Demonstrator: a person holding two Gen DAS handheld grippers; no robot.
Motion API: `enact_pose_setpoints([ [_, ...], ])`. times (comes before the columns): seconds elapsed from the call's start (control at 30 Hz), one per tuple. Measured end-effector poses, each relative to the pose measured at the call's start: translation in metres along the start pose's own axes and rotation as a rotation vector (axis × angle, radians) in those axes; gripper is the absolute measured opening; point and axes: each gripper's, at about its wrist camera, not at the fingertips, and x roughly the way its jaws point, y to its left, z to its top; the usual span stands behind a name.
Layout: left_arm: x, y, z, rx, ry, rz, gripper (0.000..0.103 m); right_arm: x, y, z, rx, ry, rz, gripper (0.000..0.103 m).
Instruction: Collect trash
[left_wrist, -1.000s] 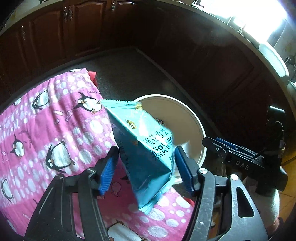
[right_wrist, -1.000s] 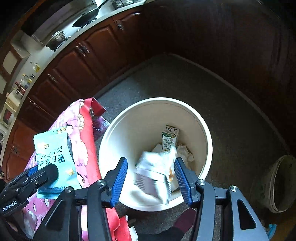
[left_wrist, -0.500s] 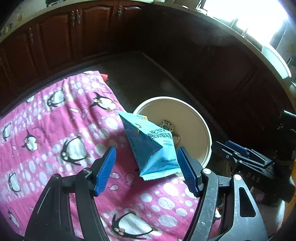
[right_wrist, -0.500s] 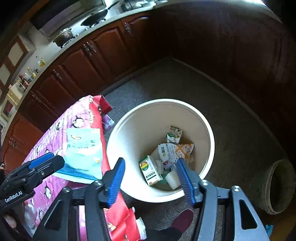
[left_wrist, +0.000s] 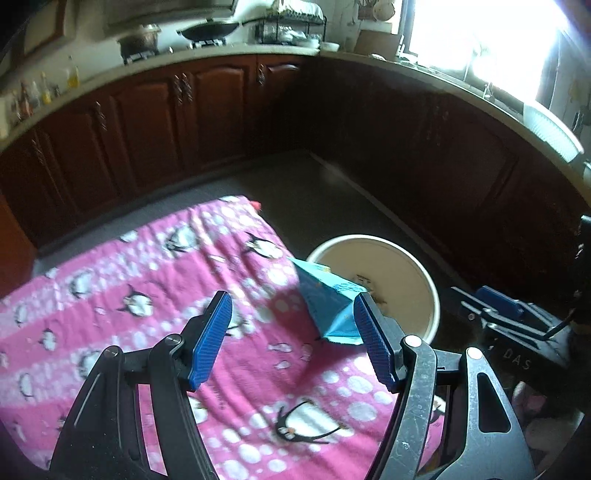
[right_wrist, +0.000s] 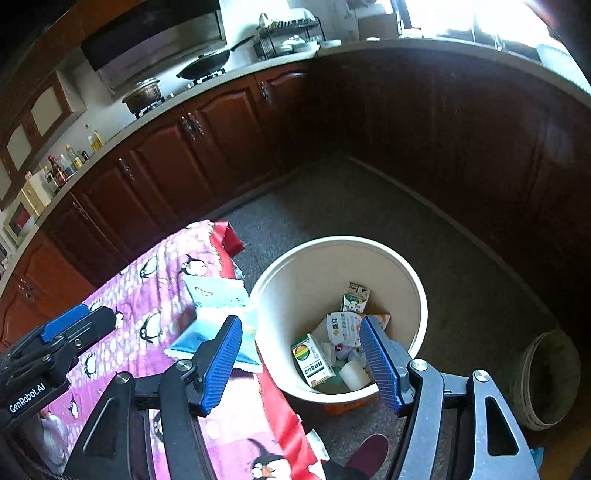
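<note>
Left wrist view shows the left hand-held gripper released, nothing between its jaws; the right hand-held gripper, whose jaws have just been opening, is empty too. A blue snack bag lies on the penguin cloth at the tabletop edge, just beside the bin. It looks light, crinkly and slippery, best pinched at a sealed edge. The right pad hides part of it.
</note>
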Motion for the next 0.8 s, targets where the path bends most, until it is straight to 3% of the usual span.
enact_pose_setpoints([
  [0.27,-0.034,0.011,-0.001,-0.009,-0.076,-0.002,0.068,-0.032,0.017,0.001,-0.004,-0.088,0.012,0.064],
  [0.43,-0.053,0.015,-0.003,0.001,-0.124,0.01,0.068,-0.051,0.029,0.001,-0.013,-0.158,0.0,0.075],
  [0.67,-0.07,0.026,-0.003,-0.013,-0.167,0.02,0.068,-0.065,0.048,-0.003,-0.053,-0.221,-0.058,0.075],
  [0.8,-0.076,0.028,-0.002,-0.022,-0.179,0.024,0.068,-0.071,0.057,-0.008,-0.077,-0.253,-0.096,0.083],
])
